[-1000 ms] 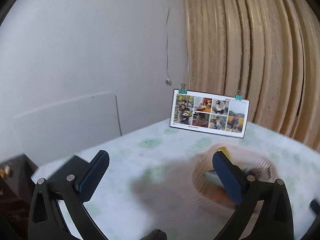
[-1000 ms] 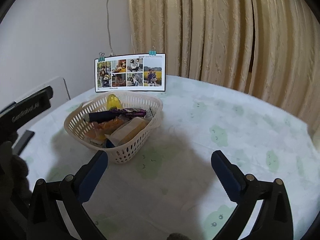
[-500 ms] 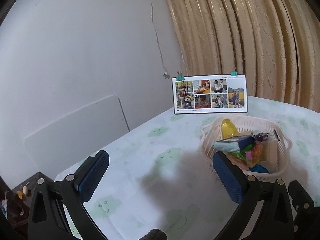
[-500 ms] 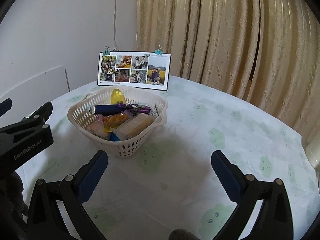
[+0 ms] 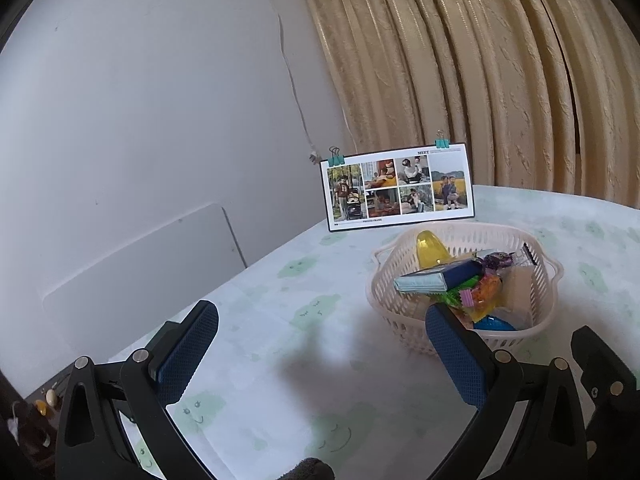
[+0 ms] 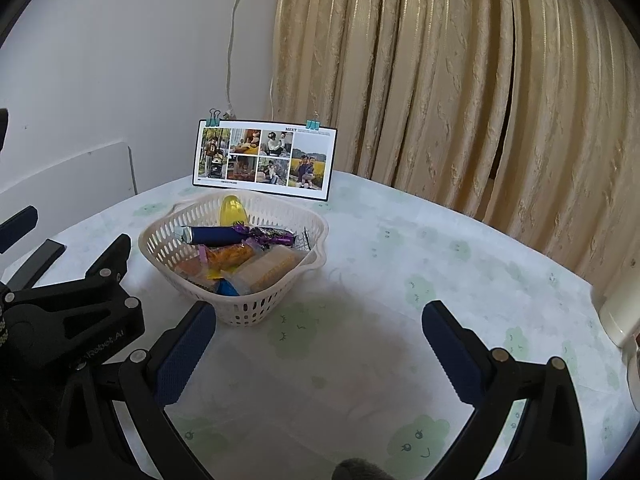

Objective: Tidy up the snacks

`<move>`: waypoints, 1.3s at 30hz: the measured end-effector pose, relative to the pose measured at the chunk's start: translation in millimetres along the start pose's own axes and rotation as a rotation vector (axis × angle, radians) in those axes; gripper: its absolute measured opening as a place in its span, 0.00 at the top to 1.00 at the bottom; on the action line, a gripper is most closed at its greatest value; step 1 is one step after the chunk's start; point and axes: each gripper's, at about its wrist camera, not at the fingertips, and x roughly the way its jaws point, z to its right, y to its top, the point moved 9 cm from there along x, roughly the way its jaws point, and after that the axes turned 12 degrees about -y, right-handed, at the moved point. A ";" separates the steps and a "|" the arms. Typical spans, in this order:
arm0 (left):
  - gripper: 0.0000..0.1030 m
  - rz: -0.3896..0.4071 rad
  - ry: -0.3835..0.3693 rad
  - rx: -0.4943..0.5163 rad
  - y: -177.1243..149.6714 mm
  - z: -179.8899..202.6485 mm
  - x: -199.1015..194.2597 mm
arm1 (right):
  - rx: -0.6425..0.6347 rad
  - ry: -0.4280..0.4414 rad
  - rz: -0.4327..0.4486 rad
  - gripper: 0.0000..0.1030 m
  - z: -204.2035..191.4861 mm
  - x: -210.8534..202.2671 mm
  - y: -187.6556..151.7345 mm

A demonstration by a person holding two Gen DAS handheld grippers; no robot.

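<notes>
Both my hand-held grippers hang released over the desk (image 6: pixel 460 272), holding nothing.
My left hand-held gripper (image 5: pixel 322 346) gapes left of the basket (image 5: pixel 404 312); the snacks (image 5: pixel 452 280) lie heaped inside it, a photo card (image 6: pixel 266 158) standing behind; my right hand-held gripper (image 6: pixel 320 346) spreads wide near the basket's right.
</notes>
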 end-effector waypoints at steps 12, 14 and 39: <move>0.00 -0.015 0.014 -0.013 -5.6 -8.1 5.2 | 0.007 0.003 0.005 0.00 2.4 -1.1 1.4; 0.00 -0.015 0.012 -0.012 -6.5 -7.9 5.5 | 0.008 0.006 0.009 0.00 2.3 -2.1 2.3; 0.00 -0.033 0.019 -0.002 -21.2 -27.3 9.3 | -0.041 0.034 0.012 0.00 -18.7 -0.1 -3.6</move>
